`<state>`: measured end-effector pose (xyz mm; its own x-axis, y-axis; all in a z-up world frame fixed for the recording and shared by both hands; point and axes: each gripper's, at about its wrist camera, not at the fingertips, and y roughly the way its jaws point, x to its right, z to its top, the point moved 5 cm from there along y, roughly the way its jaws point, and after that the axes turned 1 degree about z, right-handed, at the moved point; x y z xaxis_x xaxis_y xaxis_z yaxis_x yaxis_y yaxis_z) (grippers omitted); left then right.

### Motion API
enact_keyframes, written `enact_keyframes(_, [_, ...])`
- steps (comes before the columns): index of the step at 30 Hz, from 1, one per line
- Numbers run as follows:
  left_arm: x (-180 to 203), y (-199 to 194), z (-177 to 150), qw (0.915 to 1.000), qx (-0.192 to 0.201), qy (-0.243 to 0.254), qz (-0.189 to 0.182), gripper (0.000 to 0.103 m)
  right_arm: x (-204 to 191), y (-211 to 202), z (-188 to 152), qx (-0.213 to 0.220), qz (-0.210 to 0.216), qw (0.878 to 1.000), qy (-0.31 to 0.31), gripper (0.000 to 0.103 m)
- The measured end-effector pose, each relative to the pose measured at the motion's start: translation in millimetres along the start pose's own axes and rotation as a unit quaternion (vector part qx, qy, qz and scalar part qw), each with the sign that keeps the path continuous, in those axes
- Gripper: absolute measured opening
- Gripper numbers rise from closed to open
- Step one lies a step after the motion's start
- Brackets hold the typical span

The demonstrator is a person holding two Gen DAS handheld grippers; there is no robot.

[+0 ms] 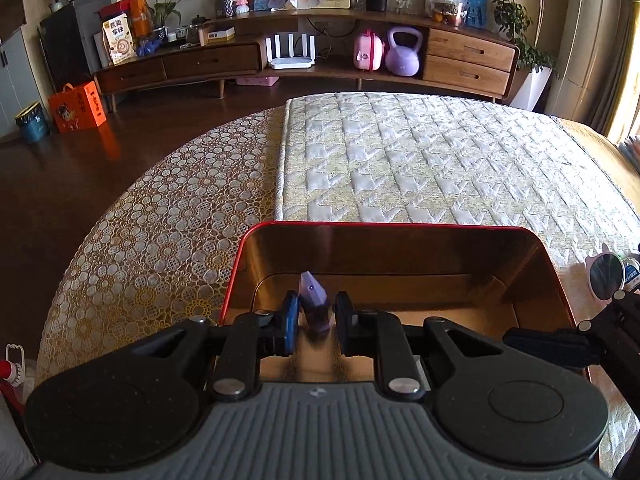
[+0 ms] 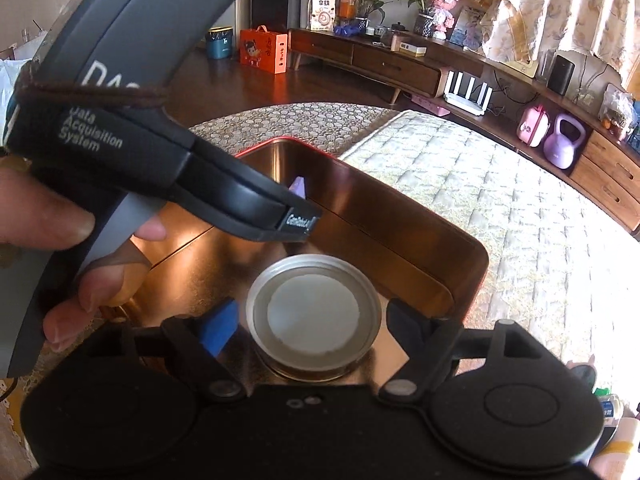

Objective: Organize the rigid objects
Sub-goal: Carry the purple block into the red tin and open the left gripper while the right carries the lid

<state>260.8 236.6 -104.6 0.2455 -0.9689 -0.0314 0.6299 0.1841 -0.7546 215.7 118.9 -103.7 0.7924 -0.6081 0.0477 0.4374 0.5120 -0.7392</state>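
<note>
Roughly midway: right hand-held gripper (image 2: pixel 310 320) jaws apart around the round silver metal lid (image 2: pixel 314 322) resting in the red-rimmed copper tin (image 2: pixel 404 220); left hand-held gripper (image 1: pixel 316 320) clamped on a small purple faceted piece (image 1: pixel 314 300) above it, sunglasses (image 1: pixel 606 274) outside.

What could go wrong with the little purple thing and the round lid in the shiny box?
The purple piece sits pinched between the left gripper's fingers, above the tin box; tilted like this, it might slip or bounce when dropped. The right gripper straddles the round lid with its fingers apart, so pulling away could nudge it.
</note>
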Motion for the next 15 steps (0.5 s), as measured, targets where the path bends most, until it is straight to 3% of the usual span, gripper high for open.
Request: enact_keyframes(15, [2.7, -27.6, -11.6, 0.9997, 0.004, -0.015, -0.021, 0.021, 13.6, -32.9, 2.2, 0.035, 0.001, 0.999, 0.036, 0.086])
